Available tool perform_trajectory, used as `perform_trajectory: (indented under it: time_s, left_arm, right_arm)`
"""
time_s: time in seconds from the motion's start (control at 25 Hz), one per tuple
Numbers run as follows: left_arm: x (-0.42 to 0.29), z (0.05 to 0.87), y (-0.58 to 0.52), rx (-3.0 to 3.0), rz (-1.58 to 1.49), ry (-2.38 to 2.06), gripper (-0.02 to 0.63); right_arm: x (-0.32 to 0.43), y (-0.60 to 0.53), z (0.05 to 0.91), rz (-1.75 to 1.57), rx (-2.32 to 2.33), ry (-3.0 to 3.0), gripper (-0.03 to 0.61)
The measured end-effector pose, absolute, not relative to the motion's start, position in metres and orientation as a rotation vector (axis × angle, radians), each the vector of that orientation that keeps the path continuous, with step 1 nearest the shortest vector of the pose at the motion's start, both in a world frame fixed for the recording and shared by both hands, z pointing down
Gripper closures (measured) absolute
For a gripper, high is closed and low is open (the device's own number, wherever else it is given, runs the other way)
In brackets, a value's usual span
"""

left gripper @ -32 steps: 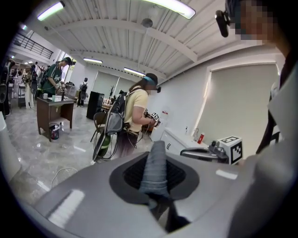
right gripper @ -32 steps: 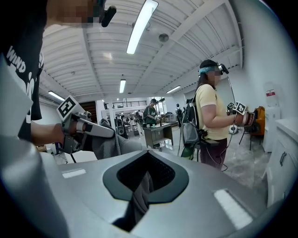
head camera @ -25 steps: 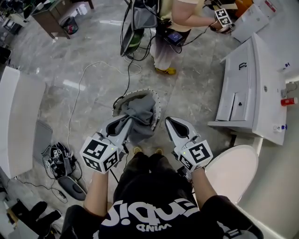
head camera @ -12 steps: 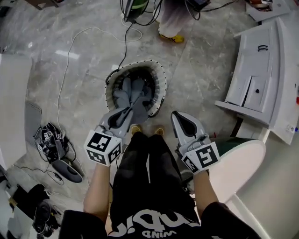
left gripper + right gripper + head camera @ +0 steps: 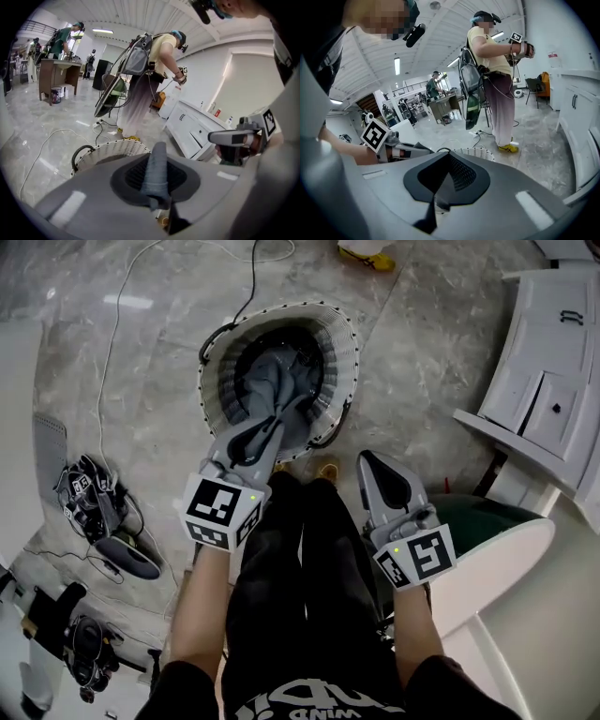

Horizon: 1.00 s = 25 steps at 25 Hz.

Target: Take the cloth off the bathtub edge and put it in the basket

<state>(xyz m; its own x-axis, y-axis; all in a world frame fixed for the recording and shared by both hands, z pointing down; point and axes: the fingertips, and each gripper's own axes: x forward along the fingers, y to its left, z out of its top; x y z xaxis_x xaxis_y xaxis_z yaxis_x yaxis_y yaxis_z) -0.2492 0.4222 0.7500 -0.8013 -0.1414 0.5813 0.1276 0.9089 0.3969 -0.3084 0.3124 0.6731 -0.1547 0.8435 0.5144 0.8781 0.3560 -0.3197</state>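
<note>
While the left tongs (image 5: 281, 423) are pinching a fold of the grey cloth (image 5: 272, 381), the job is, in my judgement, at the release stage and not yet complete. The cloth runs from my tongs down into the basket (image 5: 349, 352). Most of it is bunched inside, and the held end rises towards the near rim. My right tongs (image 5: 368, 460) are pressed together with nothing between them, and they hang beside my leg, well clear of the basket.

Risks noted:
- If I let go with the held end this close to the near rim, that end may drape over the wall instead of dropping inside. Its weight could then drag more cloth out onto the floor (image 5: 422, 334).
- The fold sits deep against the ribbed pads, so it may cling when the tongs spread and come back up as I withdraw.
- The basket looks light and stands free on smooth stone. A push from the left tongs against the rim could tip or slide it.
- A dark loop handle (image 5: 214, 334) stands on the far left of the rim and could catch a trailing corner.

Containers: one round basket with a white woven wall and a dark interior. It holds the grey cloth. I cannot tell whether anything lies under the cloth.
</note>
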Motion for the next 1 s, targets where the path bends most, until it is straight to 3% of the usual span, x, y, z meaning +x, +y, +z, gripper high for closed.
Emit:
perform_trajectory:
  time_s: [0.52, 0.6, 0.72, 1.0]
  left_arm:
    - [-0.25, 0.771, 0.422, 0.007, -0.601, -2.446, 0.578]
    - [-0.252, 0.769, 0.424, 0.003, -0.613, -2.462, 0.504]
    - [-0.253, 0.773, 0.427, -0.019, -0.623, -2.456, 0.441]
    - [-0.248, 0.784, 0.42, -0.028, -0.64, -2.417, 0.416]
  right_arm:
    - [-0.297, 0.318, 0.706, -0.049, -1.468, -1.932, 0.569]
    - [-0.296, 0.32, 0.708, -0.048, -1.469, -1.929, 0.569]
    - [-0.294, 0.32, 0.71, -0.048, -1.468, -1.92, 0.569]
    - [-0.296, 0.316, 0.712, -0.044, -1.461, -1.914, 0.569]
